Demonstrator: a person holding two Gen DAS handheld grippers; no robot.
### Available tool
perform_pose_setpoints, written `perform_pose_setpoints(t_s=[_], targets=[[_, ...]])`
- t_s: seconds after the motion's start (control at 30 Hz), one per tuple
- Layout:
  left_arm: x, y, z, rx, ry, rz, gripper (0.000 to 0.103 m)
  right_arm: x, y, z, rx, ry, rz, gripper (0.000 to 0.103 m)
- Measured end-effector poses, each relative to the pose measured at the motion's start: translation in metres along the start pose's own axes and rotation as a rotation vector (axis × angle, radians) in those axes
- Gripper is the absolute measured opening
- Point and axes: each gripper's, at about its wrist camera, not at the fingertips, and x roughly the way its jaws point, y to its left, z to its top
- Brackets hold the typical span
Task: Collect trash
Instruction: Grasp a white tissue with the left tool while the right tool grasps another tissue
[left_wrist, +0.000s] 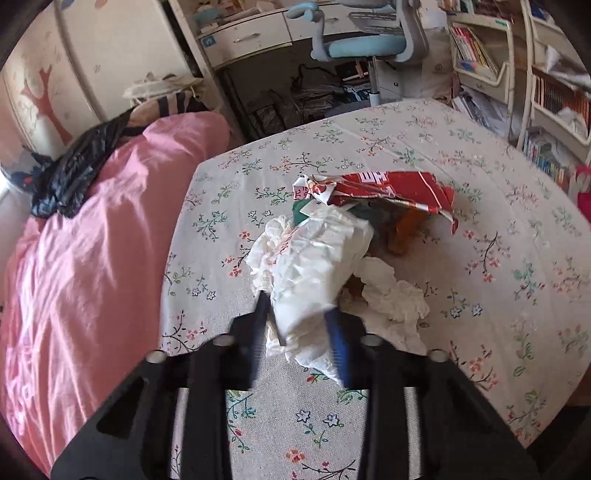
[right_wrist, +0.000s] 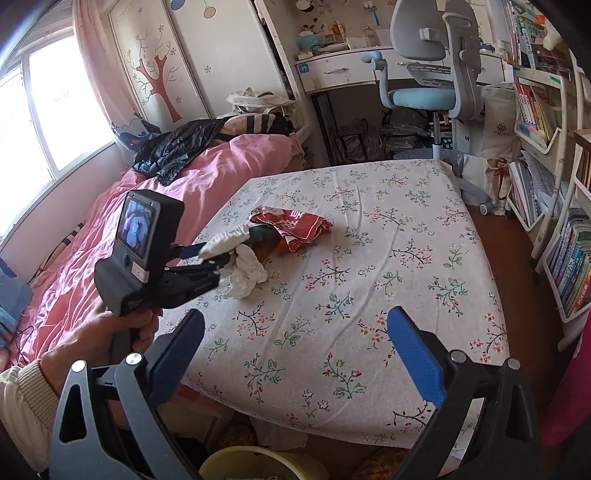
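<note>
Left gripper (left_wrist: 301, 325) clamped on a crumpled white paper wad (left_wrist: 314, 266), blue pads pressing it from both sides; wad partly lifted off the floral bedsheet (left_wrist: 406, 155). In the right wrist view same gripper (right_wrist: 218, 254) seen side-on, gripped by a hand (right_wrist: 110, 332) in a cream knit cuff, small screen on the back lit.

Rest of the trash heaped mid-bed, just beyond the wad: torn red-and-white wrapper (left_wrist: 388, 192) on top, something dark green (left_wrist: 301, 214) and something orange-brown (left_wrist: 404, 229) under it, possibly more packaging, too shadowed to tell. Second crumpled white tissue (left_wrist: 391, 295) lying on the sheet just right of the gripped wad, touching it.

Right gripper (right_wrist: 295, 339) spread wide, nothing between the blue pads, hanging over the near edge of the bed, well apart from the heap.

Pink duvet (left_wrist: 92, 240) along the left side of the bed, black plastic bag (left_wrist: 70, 173) draped on its far end. Pale yellow bin rim (right_wrist: 258, 461) on the floor below the bed edge. Desk chair (right_wrist: 428, 74) beyond the foot of the bed
</note>
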Motion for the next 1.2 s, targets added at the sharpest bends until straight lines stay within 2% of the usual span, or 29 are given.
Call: perform_pose_setpoints(t_s=[0.07, 0.13, 0.27, 0.37, 0.47, 0.57, 0.7, 0.8, 0.87, 0.93, 0.97, 1.03, 1.13, 1.2], targets=[[-0.011, 0.015, 0.004, -0.057, -0.029, -0.058, 0.011, 0.005, 0.004, 0.002, -0.008, 0.008, 0.009, 0.095], [-0.024, 0.034, 0.006, -0.123, -0.055, -0.086, 0.008, 0.012, 0.011, 0.003, -0.028, 0.027, 0.021, 0.095], [-0.052, 0.077, 0.000, -0.307, -0.098, -0.176, 0.007, 0.032, 0.029, 0.002, -0.088, 0.079, 0.044, 0.095], [-0.072, 0.101, -0.012, -0.444, -0.116, -0.242, 0.007, 0.063, 0.045, 0.003, -0.152, 0.141, 0.057, 0.095], [-0.087, 0.111, -0.028, -0.531, -0.124, -0.281, 0.007, 0.094, 0.056, 0.011, -0.192, 0.173, 0.056, 0.095], [-0.087, 0.119, -0.041, -0.584, -0.101, -0.289, 0.007, 0.122, 0.063, 0.021, -0.196, 0.187, 0.048, 0.094], [-0.080, 0.127, -0.045, -0.621, -0.083, -0.305, 0.007, 0.153, 0.065, 0.028, -0.172, 0.205, 0.032, 0.080], [-0.079, 0.126, -0.041, -0.602, -0.086, -0.288, 0.007, 0.170, 0.062, 0.030, -0.137, 0.217, 0.030, 0.073], [-0.080, 0.125, -0.039, -0.586, -0.089, -0.278, 0.007, 0.181, 0.066, 0.028, -0.159, 0.249, -0.001, 0.063], [-0.081, 0.128, -0.036, -0.582, -0.094, -0.270, 0.007, 0.183, 0.066, 0.025, -0.160, 0.277, 0.006, 0.039], [-0.082, 0.130, -0.035, -0.584, -0.097, -0.268, 0.007, 0.179, 0.063, 0.026, -0.142, 0.273, 0.015, 0.037], [-0.083, 0.136, -0.034, -0.598, -0.103, -0.268, 0.007, 0.168, 0.059, 0.030, -0.121, 0.255, 0.033, 0.022], [-0.084, 0.141, -0.034, -0.614, -0.110, -0.273, 0.007, 0.155, 0.051, 0.032, -0.079, 0.237, 0.068, 0.015], [-0.085, 0.141, -0.034, -0.614, -0.110, -0.273, 0.007, 0.152, 0.049, 0.031, -0.065, 0.234, 0.078, 0.015]])
